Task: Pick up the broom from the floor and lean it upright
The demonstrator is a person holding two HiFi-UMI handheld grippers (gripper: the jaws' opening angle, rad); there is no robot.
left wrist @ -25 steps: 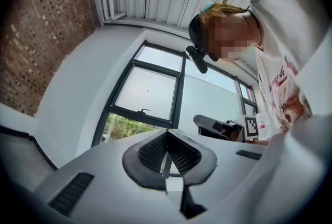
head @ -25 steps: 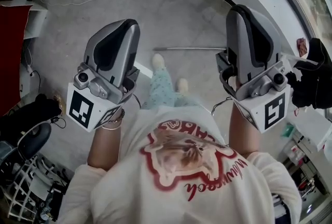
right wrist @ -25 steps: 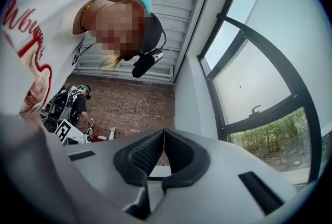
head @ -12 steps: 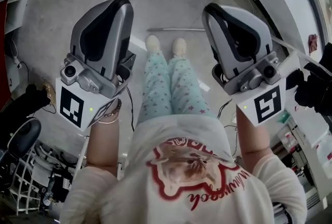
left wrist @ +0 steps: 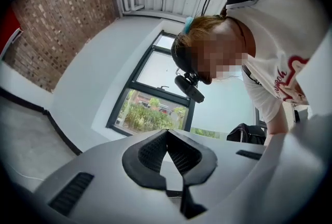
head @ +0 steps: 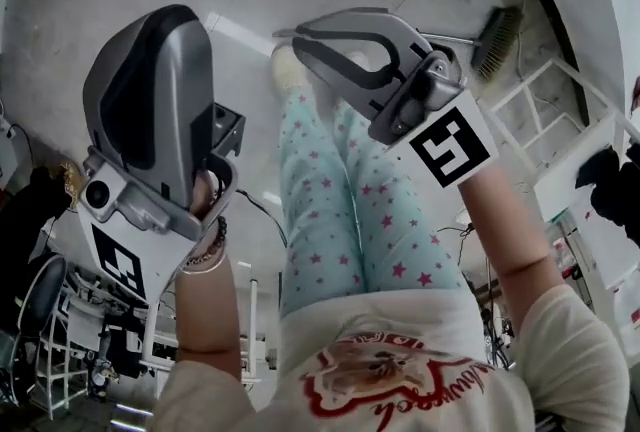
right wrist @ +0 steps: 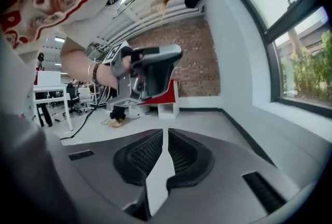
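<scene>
The broom lies flat on the concrete floor near the wall; its bristle head (head: pixel 497 42) shows at the upper right of the head view. A short piece of its silver handle (head: pixel 456 40) shows, and the rest runs left behind my right gripper. My right gripper (head: pixel 300 35) hangs above the handle, pointing left, jaws shut and empty (right wrist: pixel 166 133). My left gripper (head: pixel 168 12) is held at the left, well apart from the broom, jaws shut with nothing between them (left wrist: pixel 167 133). It also appears in the right gripper view as the left gripper (right wrist: pixel 148 75).
The person's legs in star-patterned trousers (head: pixel 330 200) stand between the grippers. A white rack (head: pixel 560 110) stands right of the broom head. A chair and cables (head: pixel 40 290) crowd the lower left. A red cabinet (right wrist: pixel 167 94) and white table (right wrist: pixel 44 94) stand further off.
Both grippers have sunk toward the floor as the person bent forward. The right gripper has tipped over to point left. The broom head has come into view at the upper right.
</scene>
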